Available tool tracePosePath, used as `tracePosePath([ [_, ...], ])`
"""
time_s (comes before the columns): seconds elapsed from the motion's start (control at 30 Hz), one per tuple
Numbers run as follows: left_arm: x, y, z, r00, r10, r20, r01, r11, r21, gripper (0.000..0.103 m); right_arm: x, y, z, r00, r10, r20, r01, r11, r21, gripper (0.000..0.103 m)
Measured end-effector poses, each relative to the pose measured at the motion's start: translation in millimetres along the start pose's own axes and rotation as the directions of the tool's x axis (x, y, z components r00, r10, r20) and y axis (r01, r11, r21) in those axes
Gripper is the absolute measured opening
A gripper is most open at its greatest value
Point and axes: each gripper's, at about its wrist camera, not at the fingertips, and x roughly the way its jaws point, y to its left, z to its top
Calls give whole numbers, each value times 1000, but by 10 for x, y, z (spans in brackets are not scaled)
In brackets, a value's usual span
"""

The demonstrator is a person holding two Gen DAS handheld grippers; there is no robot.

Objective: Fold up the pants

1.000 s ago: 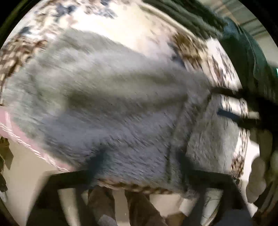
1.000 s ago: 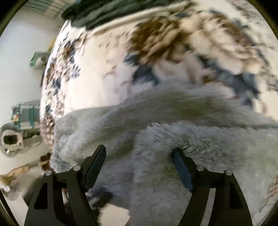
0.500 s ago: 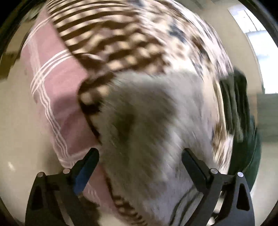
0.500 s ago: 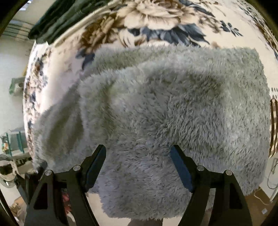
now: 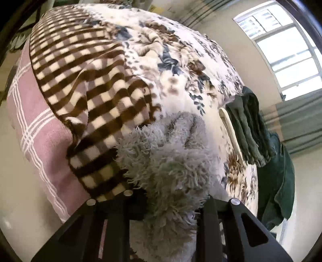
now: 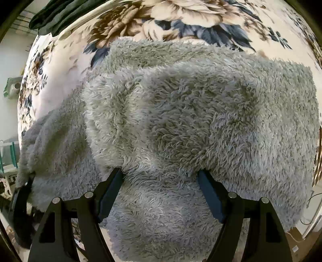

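The grey fluffy pants [image 6: 181,112] lie folded on the flowered blanket [image 6: 181,14] of a bed, their near edge hanging over the bedside. My right gripper [image 6: 161,177] is open, its fingers on either side of a fold at the pants' near edge. In the left wrist view my left gripper [image 5: 169,199] is shut on a bunched end of the grey pants [image 5: 171,165] at the bed's edge. The left gripper also shows in the right wrist view at the lower left [image 6: 22,193], at the pants' left end.
A brown checked blanket [image 5: 86,84] and a pink plaid sheet [image 5: 42,141] lie left of the pants. Dark green clothes [image 5: 251,131] lie at the far side of the bed, seen also in the right wrist view [image 6: 60,12]. A window [image 5: 285,46] is behind.
The left gripper has swung to the pants' end and closed on it. The right gripper has pulled back to the near edge and stays open.
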Motion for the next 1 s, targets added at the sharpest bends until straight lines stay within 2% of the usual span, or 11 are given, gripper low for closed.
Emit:
tracePosePath([
  [0.03, 19, 33, -7, 1000, 0, -6, 0, 1000, 0, 21, 5, 12, 13, 1000, 0, 0, 0, 1000, 3, 79],
  [0.17, 317, 300, 86, 998, -6, -60, 1, 996, -94, 34, -40, -51, 36, 1000, -7, 11, 7, 1000, 25, 79],
  [0.27, 515, 399, 163, 996, -30, -87, 19, 992, -125, 35, -79, -67, 31, 999, -37, 26, 36, 999, 16, 79],
  [0.33, 553, 340, 174, 996, -28, -87, 20, 996, -90, 31, -87, -74, 25, 998, -55, 26, 55, 998, 0, 85],
  [0.37, 529, 274, 171, 997, -26, -75, 21, 998, -60, 23, -97, -89, 16, 998, -58, 29, 58, 998, -4, 90],
  [0.4, 476, 186, 167, 998, -24, -65, 23, 999, -31, 19, -113, -106, 9, 997, -65, 36, 66, 998, -7, 90],
  [0.53, 136, -176, 124, 1000, -10, -4, 10, 997, 77, 17, -199, -219, -38, 994, -95, 61, 94, 996, 4, 90],
  [0.67, -245, -662, -24, 999, -24, 33, 18, 982, 190, 17, -333, -420, -80, 983, -166, 78, 165, 986, 20, 90],
  [0.73, -405, -973, -163, 999, -28, 34, 17, 961, 278, 17, -390, -496, -90, 975, -202, 90, 202, 979, 5, 90],
  [0.87, -520, -1606, -548, 1000, 14, -5, -10, 889, 457, 17, -555, -722, -104, 964, -233, 130, 238, 971, -24, 92],
  [1.0, -530, -2095, -984, 998, 41, -39, -11, 819, 574, 17, -724, -1070, -99, 969, -197, 148, 199, 980, 3, 92],
])
